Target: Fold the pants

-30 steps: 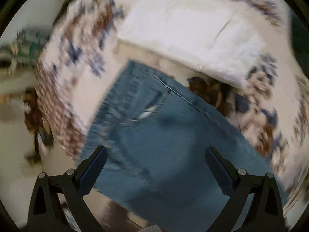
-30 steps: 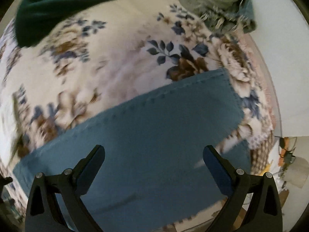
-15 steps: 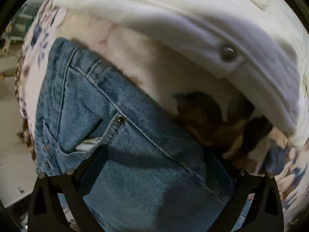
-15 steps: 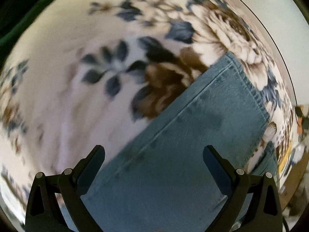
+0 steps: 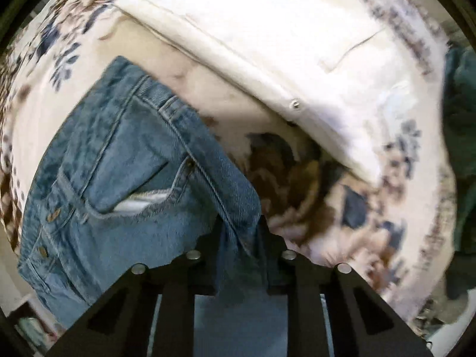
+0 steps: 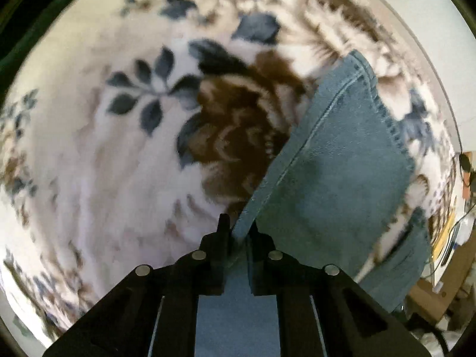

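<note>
A floral blanket in cream, brown and navy is covering the whole supporting surface in both wrist views. The blue jeans are lying on this blanket: the waistband end, with front pocket and rivets, is showing in the left wrist view, and a hemmed leg end is showing in the right wrist view. A folded white garment with a metal snap is resting on the blanket just beyond the jeans' waistband, apart from it. A dark green cloth is occupying the far right edge of the left wrist view. The left claw is clenching a raised fold of denim along the side seam near the waistband. The right claw is likewise clamping the seamed edge of the leg, which is lifting off the blanket into a ridge.
</note>
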{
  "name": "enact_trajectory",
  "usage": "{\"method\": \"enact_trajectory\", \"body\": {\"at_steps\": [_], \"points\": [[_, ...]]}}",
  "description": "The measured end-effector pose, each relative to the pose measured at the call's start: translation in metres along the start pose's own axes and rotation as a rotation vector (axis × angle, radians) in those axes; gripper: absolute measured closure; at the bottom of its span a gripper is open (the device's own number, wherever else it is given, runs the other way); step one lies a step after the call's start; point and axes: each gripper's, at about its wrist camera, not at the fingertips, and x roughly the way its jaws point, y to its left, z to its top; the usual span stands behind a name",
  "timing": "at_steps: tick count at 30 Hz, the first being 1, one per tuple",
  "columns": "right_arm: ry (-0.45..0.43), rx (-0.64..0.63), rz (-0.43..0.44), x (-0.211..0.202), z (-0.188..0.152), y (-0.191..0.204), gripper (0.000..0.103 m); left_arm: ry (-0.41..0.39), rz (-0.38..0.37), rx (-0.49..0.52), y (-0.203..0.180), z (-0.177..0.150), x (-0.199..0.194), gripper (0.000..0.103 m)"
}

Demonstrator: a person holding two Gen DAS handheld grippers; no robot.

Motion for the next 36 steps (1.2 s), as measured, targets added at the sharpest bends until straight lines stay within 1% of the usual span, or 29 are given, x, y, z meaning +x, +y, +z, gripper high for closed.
{"method": "enact_trajectory", "body": {"at_steps": [3, 4, 5, 6, 8, 9, 10, 11, 12, 13, 15, 17, 19, 20, 21, 22, 23, 24, 26, 28, 30, 31, 32, 33, 34, 35, 36], "points": [[-0.050, -0.014, 0.052, -0.033, -0.030, -0.018, 0.096, -0.039, -0.111, 0.011, 0.028, -0.020, -0.049, 0.088], [-0.069, -0.015, 0.084, -0.049, -0.048, -0.031, 0.096, -0.052, -0.144, 0.015, 0.043, -0.029, -0.063, 0.088], [-0.079, -0.015, 0.100, -0.056, -0.056, -0.047, 0.096, -0.063, -0.166, 0.018, 0.069, -0.046, -0.074, 0.089], [-0.092, -0.024, 0.107, -0.069, -0.075, -0.062, 0.096, -0.069, -0.173, 0.017, 0.091, -0.069, -0.083, 0.089], [-0.104, -0.044, 0.077, -0.082, -0.105, -0.085, 0.096, -0.049, -0.198, -0.031, 0.127, -0.104, -0.097, 0.089], [-0.105, -0.044, 0.063, -0.080, -0.113, -0.103, 0.096, -0.039, -0.207, -0.056, 0.142, -0.124, -0.096, 0.089], [-0.100, -0.039, 0.055, -0.075, -0.115, -0.122, 0.096, -0.017, -0.218, -0.086, 0.166, -0.144, -0.099, 0.089], [-0.090, -0.031, 0.048, -0.070, -0.116, -0.142, 0.096, -0.002, -0.218, -0.102, 0.170, -0.169, -0.089, 0.089], [-0.083, -0.024, 0.034, -0.063, -0.125, -0.151, 0.096, 0.017, -0.209, -0.105, 0.179, -0.184, -0.073, 0.089], [-0.081, -0.033, 0.003, -0.057, -0.140, -0.163, 0.096, 0.039, -0.197, -0.095, 0.190, -0.195, -0.066, 0.089], [-0.101, -0.069, -0.068, -0.034, -0.143, -0.174, 0.096, 0.069, -0.170, -0.110, 0.218, -0.216, -0.041, 0.089], [-0.121, -0.117, -0.148, -0.019, -0.160, -0.182, 0.096, 0.061, -0.153, -0.158, 0.248, -0.228, -0.017, 0.088], [-0.087, -0.129, -0.167, -0.003, -0.169, -0.188, 0.096, 0.066, -0.172, -0.206, 0.272, -0.235, -0.001, 0.087], [-0.076, -0.119, -0.176, 0.002, -0.173, -0.194, 0.095, 0.066, -0.192, -0.221, 0.279, -0.239, 0.003, 0.086], [-0.065, -0.118, -0.169, 0.006, -0.172, -0.197, 0.093, 0.062, -0.196, -0.223, 0.283, -0.240, 0.001, 0.086], [-0.035, -0.110, -0.144, 0.010, -0.175, -0.206, 0.084, 0.057, -0.194, -0.218, 0.285, -0.242, -0.003, 0.086], [-0.022, -0.095, -0.131, 0.015, -0.177, -0.209, 0.079, 0.048, -0.206, -0.210, 0.287, -0.242, -0.010, 0.086], [-0.015, -0.070, -0.105, 0.013, -0.181, -0.219, 0.075, 0.041, -0.200, -0.200, 0.289, -0.243, -0.017, 0.086], [-0.018, -0.029, -0.040, 0.009, -0.189, -0.237, 0.047, 0.007, -0.182, -0.186, 0.293, -0.244, -0.033, 0.086], [-0.042, 0.028, 0.060, 0.006, -0.193, -0.255, 0.039, -0.014, -0.185, -0.195, 0.292, -0.244, -0.039, 0.085], [-0.073, 0.076, 0.122, 0.003, -0.193, -0.272, 0.039, -0.061, -0.188, -0.190, 0.301, -0.244, -0.047, 0.071], [-0.090, 0.095, 0.125, 0.004, -0.189, -0.278, 0.038, -0.092, -0.180, -0.169, 0.301, -0.244, -0.049, 0.054], [-0.109, 0.113, 0.132, 0.005, -0.188, -0.282, 0.039, -0.138, -0.150, -0.136, 0.300, -0.242, -0.052, 0.037], [-0.123, 0.137, 0.137, 0.007, -0.187, -0.289, 0.038, -0.177, -0.128, -0.108, 0.297, -0.239, -0.054, 0.031], [-0.127, 0.161, 0.140, 0.011, -0.185, -0.295, 0.038, -0.209, -0.103, -0.076, 0.291, -0.235, -0.052, 0.027], [-0.124, 0.188, 0.154, 0.016, -0.182, -0.301, 0.038, -0.219, -0.079, -0.056, 0.286, -0.230, -0.047, 0.027], [-0.116, 0.216, 0.161, 0.019, -0.175, -0.297, 0.039, -0.214, -0.072, -0.056, 0.284, -0.226, -0.041, 0.027]]}}
